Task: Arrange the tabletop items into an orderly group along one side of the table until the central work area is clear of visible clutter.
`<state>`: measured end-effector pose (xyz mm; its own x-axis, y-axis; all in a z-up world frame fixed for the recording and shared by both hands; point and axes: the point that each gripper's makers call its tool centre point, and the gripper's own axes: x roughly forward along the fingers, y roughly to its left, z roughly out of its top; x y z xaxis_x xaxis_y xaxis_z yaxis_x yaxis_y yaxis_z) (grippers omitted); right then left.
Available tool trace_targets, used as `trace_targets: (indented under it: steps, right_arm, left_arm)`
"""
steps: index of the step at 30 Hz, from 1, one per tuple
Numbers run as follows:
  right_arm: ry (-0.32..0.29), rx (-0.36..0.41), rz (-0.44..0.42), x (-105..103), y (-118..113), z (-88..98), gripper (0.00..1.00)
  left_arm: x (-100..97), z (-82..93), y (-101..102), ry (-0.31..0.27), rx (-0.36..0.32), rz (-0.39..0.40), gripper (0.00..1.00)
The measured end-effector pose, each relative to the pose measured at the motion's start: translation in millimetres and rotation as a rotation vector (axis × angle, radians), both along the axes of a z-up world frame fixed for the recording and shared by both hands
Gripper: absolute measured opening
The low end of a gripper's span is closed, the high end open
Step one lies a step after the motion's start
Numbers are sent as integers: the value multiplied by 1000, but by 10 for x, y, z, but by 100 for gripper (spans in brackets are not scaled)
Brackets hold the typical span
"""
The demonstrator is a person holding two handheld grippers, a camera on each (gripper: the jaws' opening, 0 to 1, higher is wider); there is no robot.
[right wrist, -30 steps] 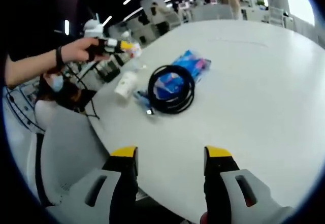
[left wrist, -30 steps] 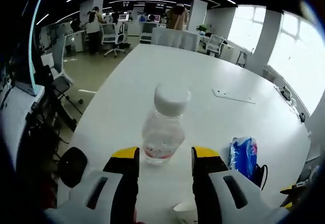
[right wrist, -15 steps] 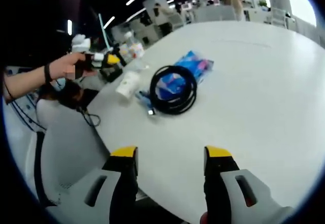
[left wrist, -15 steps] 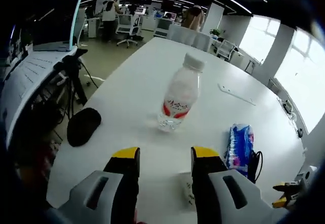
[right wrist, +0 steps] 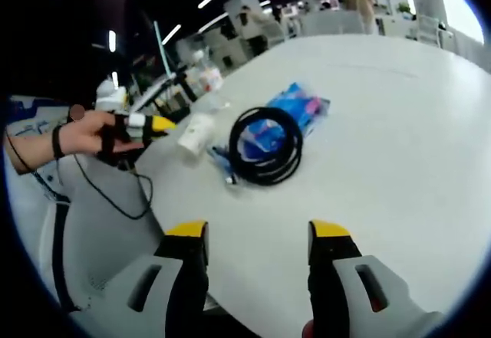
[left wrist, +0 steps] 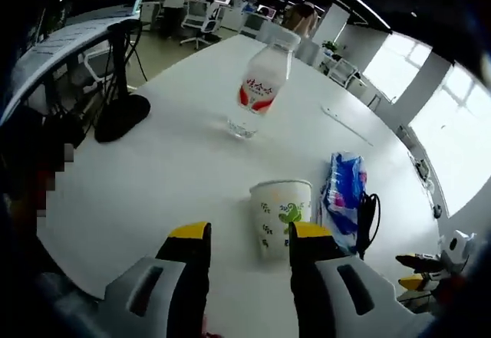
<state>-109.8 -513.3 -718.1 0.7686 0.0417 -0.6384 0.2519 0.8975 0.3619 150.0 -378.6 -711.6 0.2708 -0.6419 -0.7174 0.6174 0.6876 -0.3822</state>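
In the left gripper view a clear water bottle [left wrist: 261,85] with a white cap and red label stands on the white table [left wrist: 169,169], well beyond my open left gripper [left wrist: 250,232]. A printed paper cup [left wrist: 280,217] stands upright just past the jaws, nearer the right one. A blue packet [left wrist: 343,192] and a black cable [left wrist: 369,219] lie to its right. In the right gripper view the coiled cable [right wrist: 265,146] overlaps the blue packet [right wrist: 298,108], with the cup [right wrist: 196,131] and bottle [right wrist: 203,79] beyond. My right gripper [right wrist: 258,232] is open and holds nothing.
A flat black object [left wrist: 123,116] lies at the table's left edge. A hand holds the left gripper [right wrist: 142,127] off the table edge. The right gripper [left wrist: 430,269] appears at far right. Office chairs and desks stand behind. Bare tabletop [right wrist: 399,123] stretches to the right.
My left gripper has drawn back from the bottle, which stands free on the table. The paper cup has come in front of its jaws. The right gripper has barely moved.
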Motion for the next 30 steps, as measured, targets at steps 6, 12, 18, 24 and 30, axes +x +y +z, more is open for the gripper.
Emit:
trace_targets:
  steps: [6,12,18,24,30]
  right_arm:
    - [-5,2,9,4,17,16,50]
    - [2,12,8,-63,46,-27,50]
    - [2,24,-5,-133,42,-37,50]
    - [12,31,-22,-222,22,-61,50]
    - [11,30,-33,-226,3,-51,49]
  left_arm:
    - [-119,-23,-41,46,-29,17,42]
    - [-228,-81,-92,90,-60,47,43]
    - [-269,-153,-143,99,-52,44,48]
    - [-252,-235,-185,121,-39,58,49]
    - [-238,-274,-284,122,-26,40,50]
